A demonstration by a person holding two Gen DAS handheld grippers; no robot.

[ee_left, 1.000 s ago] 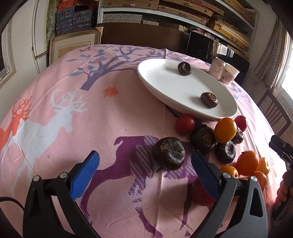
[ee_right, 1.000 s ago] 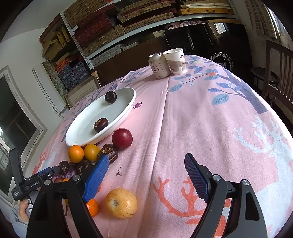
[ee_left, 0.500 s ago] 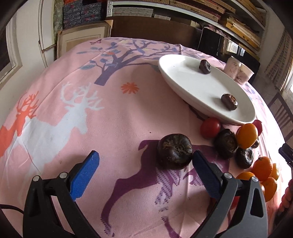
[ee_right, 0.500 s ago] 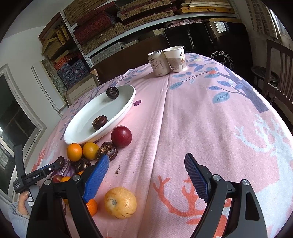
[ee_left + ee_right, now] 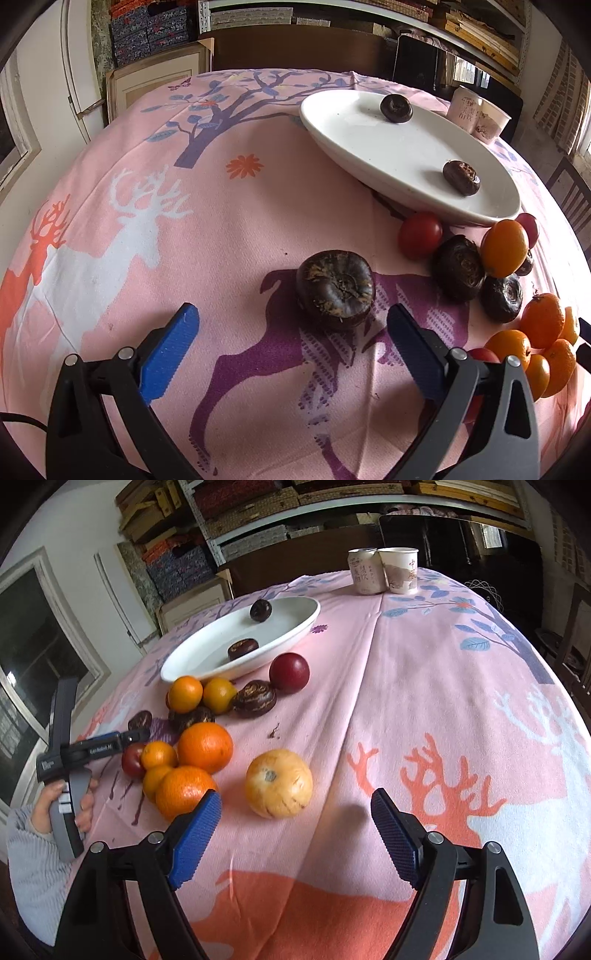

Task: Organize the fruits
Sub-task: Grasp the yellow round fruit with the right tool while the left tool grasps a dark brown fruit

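Observation:
A white oval plate (image 5: 369, 147) (image 5: 295, 624) holds two dark brown fruits (image 5: 461, 177). My left gripper (image 5: 291, 332) is open; a large dark brown fruit (image 5: 336, 293) lies on the cloth just ahead, nearer the right finger. A heap of oranges (image 5: 504, 247), dark fruits and red fruits (image 5: 419, 234) lies to its right. My right gripper (image 5: 295, 819) is open; a yellow round fruit (image 5: 279, 782) lies just ahead of it, apart from the fingers. Oranges (image 5: 205, 746) lie left of it. The left gripper also shows in the right wrist view (image 5: 136, 734).
A pink tablecloth (image 5: 147, 221) with deer and tree prints covers the round table. A can (image 5: 364, 572) and a paper cup (image 5: 400, 570) stand at the far edge. A red plum (image 5: 289, 672) lies beside the plate. Shelves and chairs surround the table.
My left gripper has swung left and closer to the large dark fruit. My right gripper has moved forward toward the yellow fruit, which now lies between the finger lines.

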